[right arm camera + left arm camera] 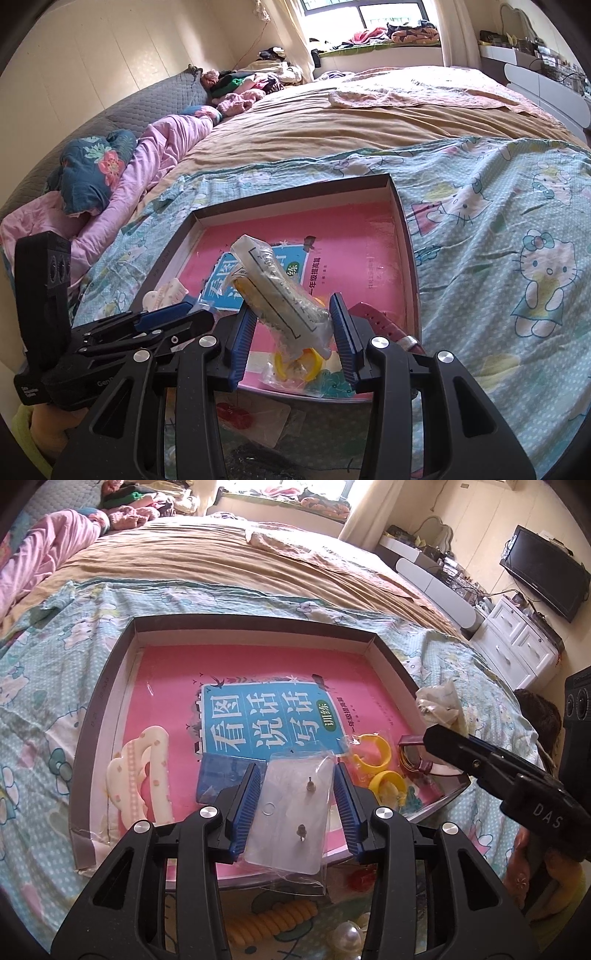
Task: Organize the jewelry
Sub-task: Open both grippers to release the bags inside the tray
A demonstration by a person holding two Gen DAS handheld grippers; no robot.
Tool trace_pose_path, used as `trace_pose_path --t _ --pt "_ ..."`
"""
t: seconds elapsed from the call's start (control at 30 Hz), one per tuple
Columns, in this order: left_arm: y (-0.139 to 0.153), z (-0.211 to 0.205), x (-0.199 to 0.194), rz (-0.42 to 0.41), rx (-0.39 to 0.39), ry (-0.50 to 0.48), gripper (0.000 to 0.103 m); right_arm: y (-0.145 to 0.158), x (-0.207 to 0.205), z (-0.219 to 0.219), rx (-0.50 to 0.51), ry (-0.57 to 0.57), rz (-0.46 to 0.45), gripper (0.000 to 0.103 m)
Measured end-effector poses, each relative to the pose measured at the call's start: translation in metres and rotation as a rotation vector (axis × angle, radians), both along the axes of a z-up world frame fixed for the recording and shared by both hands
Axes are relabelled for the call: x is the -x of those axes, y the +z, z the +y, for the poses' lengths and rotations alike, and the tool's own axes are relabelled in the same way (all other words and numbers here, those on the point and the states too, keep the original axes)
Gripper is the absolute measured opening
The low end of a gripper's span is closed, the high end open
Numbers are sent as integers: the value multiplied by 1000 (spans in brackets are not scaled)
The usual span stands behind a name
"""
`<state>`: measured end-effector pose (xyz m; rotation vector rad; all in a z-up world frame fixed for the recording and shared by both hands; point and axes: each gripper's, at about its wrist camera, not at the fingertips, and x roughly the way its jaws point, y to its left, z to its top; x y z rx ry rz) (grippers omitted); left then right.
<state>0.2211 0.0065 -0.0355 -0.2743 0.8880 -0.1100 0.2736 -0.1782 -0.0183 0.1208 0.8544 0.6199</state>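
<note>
Earring card (291,808) in clear plastic sits clamped in the left gripper (295,808) over the box lid (96,709). Right gripper (293,336) pinches a crumpled plastic packet (280,299) above yellow hoop earrings (295,363).

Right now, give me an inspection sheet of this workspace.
Surface: bed with cartoon-print sheet; shallow box tray lying on it.
Job's things: earring card in clear sleeve between left tool fingers; crumpled plastic packet between right tool fingers; yellow hoops, cream hair clip, maroon strap in tray.
Clutter: pink book lining tray; pearl and yellow coil outside it.
Tools: neither visibly clamped; contact unclear.
Cables: wires by TV.
Surroundings: pillows, clothes, window, white drawers.
</note>
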Motion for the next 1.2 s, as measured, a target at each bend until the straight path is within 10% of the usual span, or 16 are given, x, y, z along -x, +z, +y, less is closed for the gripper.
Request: trace_pose_path --t 0.87,1.2 --pt "10 14 14 -28 -1 49 55 -11 1 19 167 -3 -47 42" --pt "15 16 18 -38 5 63 62 10 13 3 97 -27 -89 62"
